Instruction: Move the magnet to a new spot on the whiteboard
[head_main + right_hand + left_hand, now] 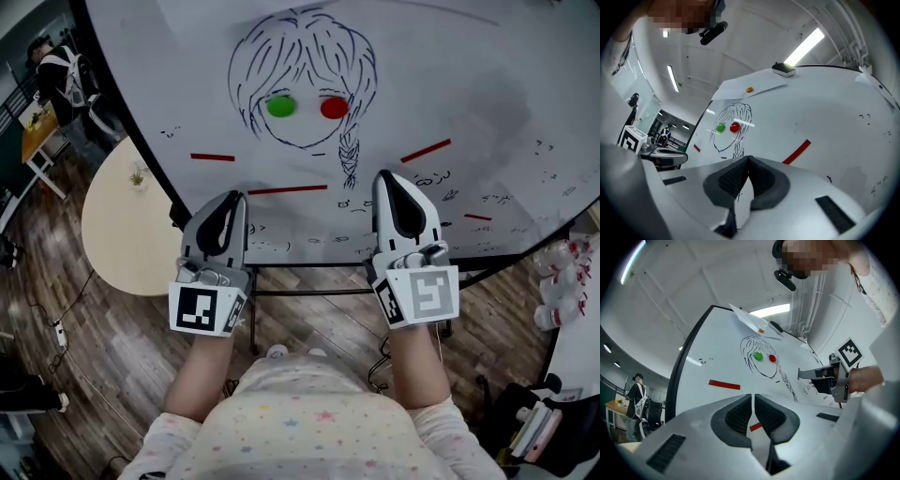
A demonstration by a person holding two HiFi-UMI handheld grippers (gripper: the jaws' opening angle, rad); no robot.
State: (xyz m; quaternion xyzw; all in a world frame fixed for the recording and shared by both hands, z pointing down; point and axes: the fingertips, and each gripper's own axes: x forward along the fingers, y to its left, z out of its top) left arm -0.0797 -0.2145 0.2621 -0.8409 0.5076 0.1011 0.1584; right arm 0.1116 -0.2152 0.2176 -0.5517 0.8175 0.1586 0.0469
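A green round magnet (280, 106) and a red round magnet (334, 108) sit as the eyes of a girl's face drawn on the whiteboard (487, 84). Several red strip magnets (288, 189) lie lower on the board. My left gripper (234, 197) is held below the drawing, apart from the board, its jaws shut with nothing between them (753, 397). Level with it to the right, my right gripper (389, 178) also has its pads (736, 176) together and empty. Both point up at the board, with the green magnet (758, 356) and red magnet (735, 127) well ahead.
A round beige table (122, 220) stands left of the board. A person (61, 80) stands far back left. Bottles (562, 281) sit at the right edge. An orange magnet (749, 89) pins a paper sheet near the board's top, beside an eraser (783, 69).
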